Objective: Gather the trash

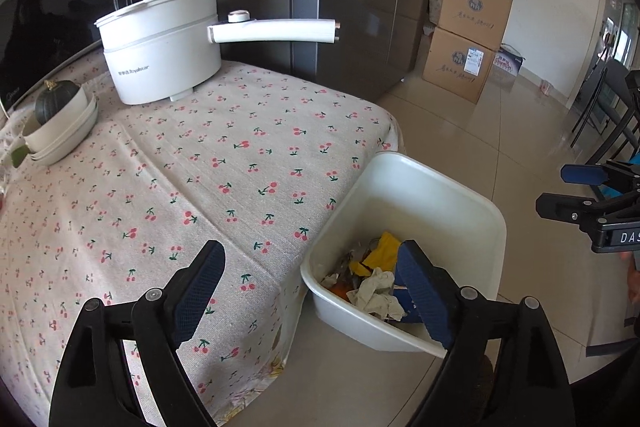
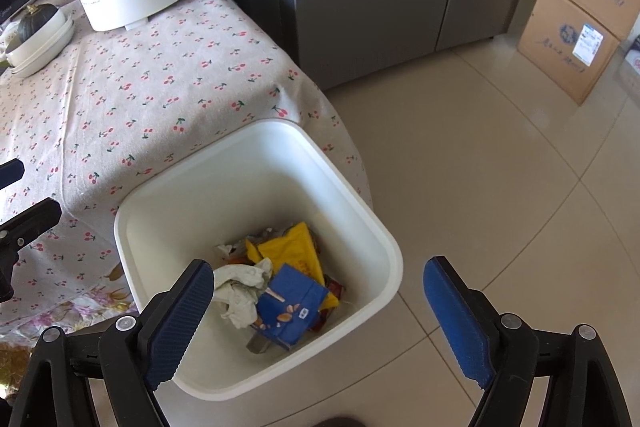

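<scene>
- Far left, at nine o'clock in the left wrist view: dish (image 1: 60, 131) with a dark squash (image 1: 54, 101), cut off by the frame edge; not trash by the look of it.
- At eleven o'clock: white pot (image 1: 160, 51) with a long handle, standing on the cherry-print tablecloth (image 1: 200, 167); cloth bare of litter wherever visible.
- Left gripper (image 1: 310, 291) at six o'clock, spread wide, nothing between the pads, straddling the table edge and the bin.
- White bin (image 2: 256, 393) on the floor, hard against the table corner, at five o'clock in the left view and dead centre in the right view.
- Inside the bin: crumpled tissue (image 2: 240, 291), blue carton (image 2: 290, 311), yellow wrapper (image 2: 292, 251), all piled together.
- Judged light and easily crushed; tissue soft, best pinched at a bunched fold; wrapper likely slick, better taken at a crease; carton stiffer, best gripped across its flat faces.
- Right gripper (image 2: 318, 323) at six o'clock over the bin, also spread wide and empty.
- Hard to make out: scraps beneath the pile, including something orange; bin bottom mostly hidden; table's near-left part out of frame, so leftover trash there unknowable.
</scene>
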